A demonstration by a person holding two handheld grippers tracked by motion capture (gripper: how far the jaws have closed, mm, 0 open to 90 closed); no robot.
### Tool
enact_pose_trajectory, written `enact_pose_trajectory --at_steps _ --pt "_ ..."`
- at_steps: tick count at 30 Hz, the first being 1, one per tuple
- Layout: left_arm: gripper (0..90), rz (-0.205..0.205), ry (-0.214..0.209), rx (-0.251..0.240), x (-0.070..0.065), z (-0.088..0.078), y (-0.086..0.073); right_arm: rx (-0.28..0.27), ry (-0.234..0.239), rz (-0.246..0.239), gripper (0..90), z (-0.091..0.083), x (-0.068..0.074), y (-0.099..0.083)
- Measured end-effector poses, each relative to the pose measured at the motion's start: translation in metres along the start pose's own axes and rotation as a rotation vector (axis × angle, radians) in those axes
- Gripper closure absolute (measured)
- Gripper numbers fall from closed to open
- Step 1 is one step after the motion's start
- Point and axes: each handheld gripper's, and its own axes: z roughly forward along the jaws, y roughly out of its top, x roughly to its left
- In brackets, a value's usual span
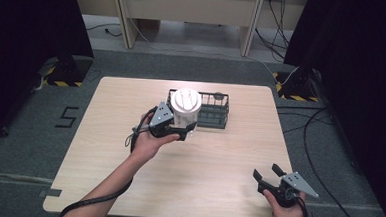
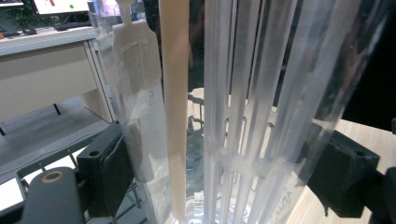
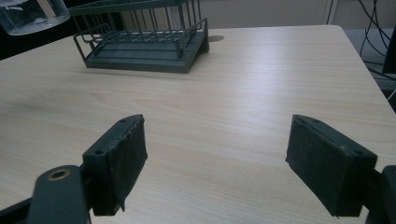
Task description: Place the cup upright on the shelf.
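Left gripper [image 1: 182, 134] clamped on clear jar [image 1: 186, 108] over rack [image 1: 213, 111]; looks slick, rigid, so grip mid-body. Right gripper [image 1: 267, 174] open, idle.

— What's my right tool [image 3: 215, 163] doing?
— I see its two black jaws spread wide over bare worktop [image 3: 261, 84], nothing between them.
— And farther off?
— A dark wire rack [image 3: 144, 39] rests on the worktop; a clear container's base [image 3: 30, 16] shows top left.

Your left gripper [image 1: 186, 130] has the clear container [image 1: 186, 108] between its fingers [image 2: 109, 172], the wire basket [image 1: 212, 110] just behind. Beyond your right gripper's [image 1: 268, 173] fingers [image 3: 122, 158], bare table [image 1: 218, 160], then that basket.
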Motion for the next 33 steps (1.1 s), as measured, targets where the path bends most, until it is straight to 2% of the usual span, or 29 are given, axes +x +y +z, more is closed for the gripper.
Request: enact_pose_trajectory --at_steps 12,33 --pt "17.7 0.001 0.010 -0.007 0.005 0.012 0.011 -0.001 0.001 0.002 20.5 0.000 0.000 0.000" --pt "17.7 -0.007 0.034 -0.011 0.017 0.027 0.020 -0.001 0.003 0.007 20.6 0.000 -0.001 0.000"
